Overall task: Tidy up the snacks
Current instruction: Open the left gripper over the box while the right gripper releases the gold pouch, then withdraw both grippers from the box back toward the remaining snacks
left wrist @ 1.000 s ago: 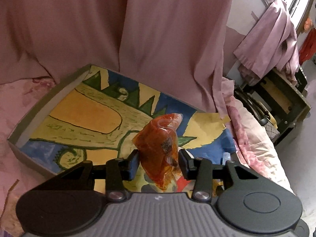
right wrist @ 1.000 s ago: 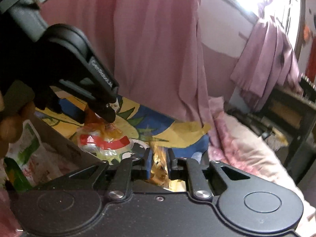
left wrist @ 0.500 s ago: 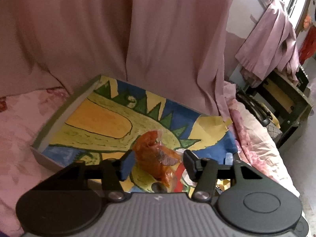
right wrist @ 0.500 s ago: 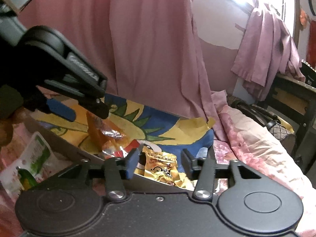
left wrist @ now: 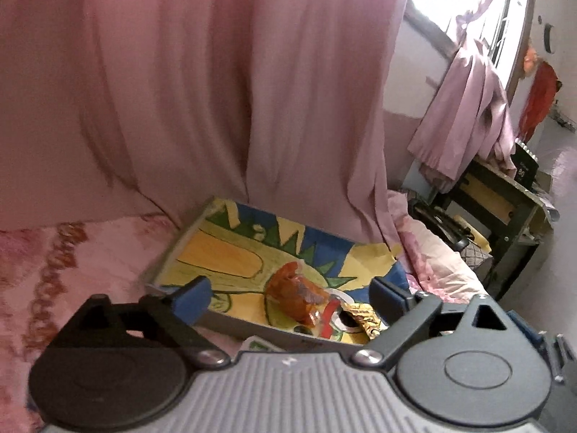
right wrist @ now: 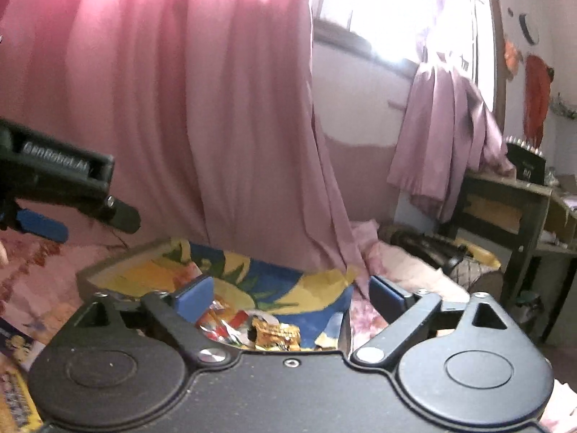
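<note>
Left hand-held gripper (left wrist: pixel 292 294) jaws just opened wide, nothing pinched: orange snack pack (left wrist: pixel 297 297) now lies in the painted tray (left wrist: pixel 173 252), at 12 o'clock from the fingers. Right hand-held gripper (right wrist: pixel 290 294) likewise sprung wide, gold snack pack (right wrist: pixel 276 332) dropped beside it (near tray corner). Both deposits look done; next pickup pending.

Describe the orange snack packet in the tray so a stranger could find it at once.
Find the shallow tray with the painted lining on the pink bed, below the curtain. The orange packet lies near its front edge, translucent amber and crumpled, unlike the gold foil packet beside it.
</note>
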Demonstrator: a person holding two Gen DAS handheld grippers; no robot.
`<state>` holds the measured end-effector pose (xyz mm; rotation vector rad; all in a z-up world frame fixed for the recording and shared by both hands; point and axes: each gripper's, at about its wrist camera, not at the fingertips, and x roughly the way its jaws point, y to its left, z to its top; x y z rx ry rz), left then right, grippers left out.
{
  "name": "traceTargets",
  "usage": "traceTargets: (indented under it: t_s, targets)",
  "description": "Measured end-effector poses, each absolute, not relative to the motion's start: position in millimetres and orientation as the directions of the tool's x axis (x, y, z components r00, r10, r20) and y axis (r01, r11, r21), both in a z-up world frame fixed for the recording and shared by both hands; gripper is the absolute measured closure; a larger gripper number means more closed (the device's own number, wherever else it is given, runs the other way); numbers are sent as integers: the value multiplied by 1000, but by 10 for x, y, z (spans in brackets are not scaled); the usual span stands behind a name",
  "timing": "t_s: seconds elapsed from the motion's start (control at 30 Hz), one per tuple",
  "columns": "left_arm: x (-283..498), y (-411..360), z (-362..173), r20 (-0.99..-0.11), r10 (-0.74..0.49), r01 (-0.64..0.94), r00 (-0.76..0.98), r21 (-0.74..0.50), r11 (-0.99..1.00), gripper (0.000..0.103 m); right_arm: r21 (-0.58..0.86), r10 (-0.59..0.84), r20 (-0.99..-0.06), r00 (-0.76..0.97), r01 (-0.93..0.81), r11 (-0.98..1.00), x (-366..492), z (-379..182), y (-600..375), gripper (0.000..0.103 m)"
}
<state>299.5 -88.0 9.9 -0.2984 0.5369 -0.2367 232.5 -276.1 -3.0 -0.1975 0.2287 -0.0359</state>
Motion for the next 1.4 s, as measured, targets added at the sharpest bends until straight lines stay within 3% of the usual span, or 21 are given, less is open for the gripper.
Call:
traceTargets:
  t_s: [0.13,0.5,0.83,1.13,1.4]
  targets:
    - [2658,-795,176,-446,-279,149,850,-306,940,2,-178,-58,-177,982,26,984,1966,96,-2697,1]
    - [1828,-529,225,-401,-239,162,884,-217,963,1,-123,-35,-151,988,17,992,1227,237,-2454,1]
    - [1417,-229,-32,-462,-213,137,861,-192,972,1,16,-54,-291,955,62,998,852,102,-2373,1]
    - [1244,-75,-332,-516,-210,134,831,-180,974,1,34,-34,-433,901,54,998,739,-93,-2198,1]
    - [1213,26,-573,-600,-216,121,770,-195,973,1,-23,-10,-501,866,-1,1000,735,-205,-1988,1]
